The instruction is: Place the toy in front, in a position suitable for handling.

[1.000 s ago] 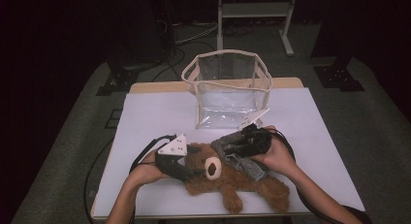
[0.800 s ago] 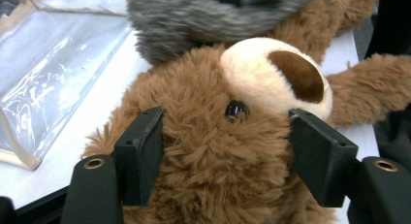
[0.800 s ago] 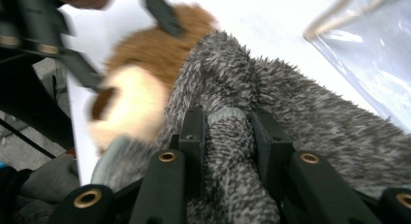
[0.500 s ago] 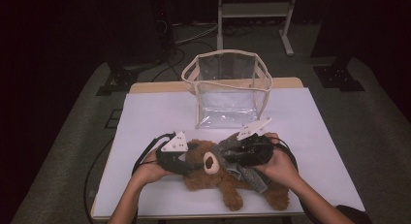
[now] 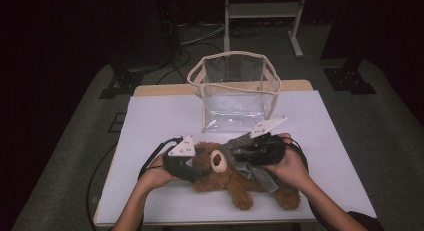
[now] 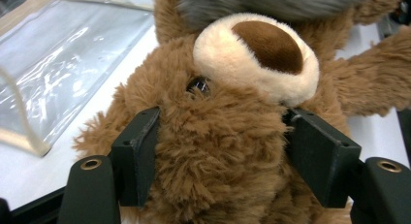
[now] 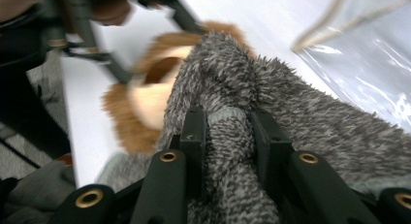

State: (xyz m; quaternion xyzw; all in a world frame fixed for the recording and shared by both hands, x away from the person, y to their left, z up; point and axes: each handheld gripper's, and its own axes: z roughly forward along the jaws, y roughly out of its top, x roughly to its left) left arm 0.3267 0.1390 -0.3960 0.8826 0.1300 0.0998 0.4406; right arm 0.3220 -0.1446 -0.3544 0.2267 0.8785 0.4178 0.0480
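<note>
Brown teddy bear point(image 5: 235, 173) lies on its back on the white table sheet point(image 5: 150, 121), near the front edge, head toward the person's left, legs toward the right and front. Left gripper point(image 5: 192, 166) comes in from the left, held in the left hand point(image 5: 157, 173); its jaws are clamped on the bear's head, one pad on each side, fur bulging between them in the left gripper view point(image 6: 218, 151), just below the cream muzzle with brown nose point(image 6: 264, 49) and one dark eye point(image 6: 198, 84). Left jaws have just been opening slightly, with the head between them and both pads pressed into the fur. Right gripper point(image 5: 245, 152) sits in the right hand point(image 5: 287, 166) over the bear's chest, jaws nearly together and pinched on a fold of the grey knitted scarf point(image 5: 255, 168); the right gripper view shows the fabric bunched between the two black jaws point(image 7: 228, 132). Scarf drapes across the bear's neck and body, one end trailing toward the front right. Clear plastic bag with cream trim point(image 5: 235, 91) stands upright and open behind the bear, near it but apart, at the middle of the table toward the far edge. Cables trail from both grippers over the sheet
</note>
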